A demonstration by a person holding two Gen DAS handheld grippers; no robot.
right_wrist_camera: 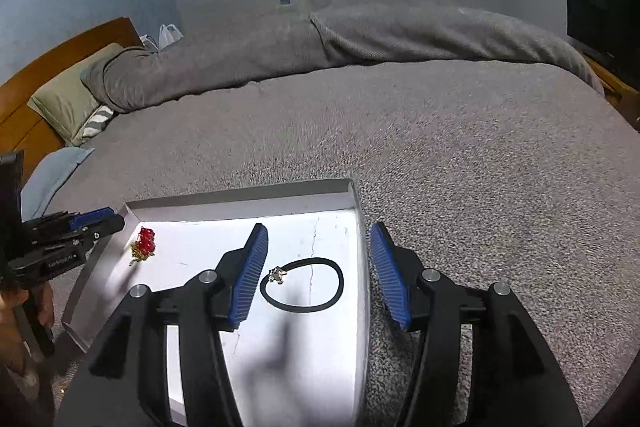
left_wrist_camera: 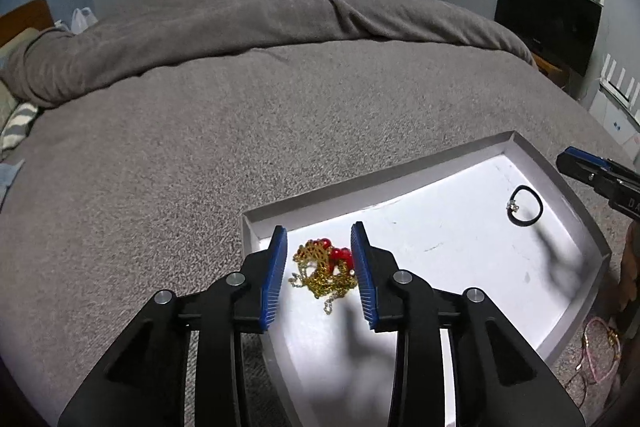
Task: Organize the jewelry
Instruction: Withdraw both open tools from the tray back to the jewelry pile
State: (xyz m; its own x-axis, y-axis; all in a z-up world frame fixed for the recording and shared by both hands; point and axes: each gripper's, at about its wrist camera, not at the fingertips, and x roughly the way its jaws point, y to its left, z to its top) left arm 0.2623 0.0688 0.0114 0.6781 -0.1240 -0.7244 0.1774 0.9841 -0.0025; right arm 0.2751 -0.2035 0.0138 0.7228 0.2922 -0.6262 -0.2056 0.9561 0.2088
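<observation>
A shallow white tray (left_wrist_camera: 460,169) lies on the grey bed; it also shows in the right wrist view (right_wrist_camera: 240,201). A tangled gold chain with red beads (left_wrist_camera: 326,269) lies in its left end, also visible in the right wrist view (right_wrist_camera: 144,243). A black cord bracelet with a small silver charm (right_wrist_camera: 304,285) lies in its right end, also in the left wrist view (left_wrist_camera: 526,205). My left gripper (left_wrist_camera: 320,275) is open, jaws on either side of the gold chain, just above it. My right gripper (right_wrist_camera: 316,277) is open above the black bracelet, empty.
The grey blanket (left_wrist_camera: 200,131) covers the bed all around the tray. A pink cord and a gold piece (left_wrist_camera: 600,343) lie on the blanket beside the tray's near right corner. Pillows (right_wrist_camera: 68,99) and a wooden headboard (right_wrist_camera: 52,59) are at the left, a dark TV (left_wrist_camera: 548,15) at the right.
</observation>
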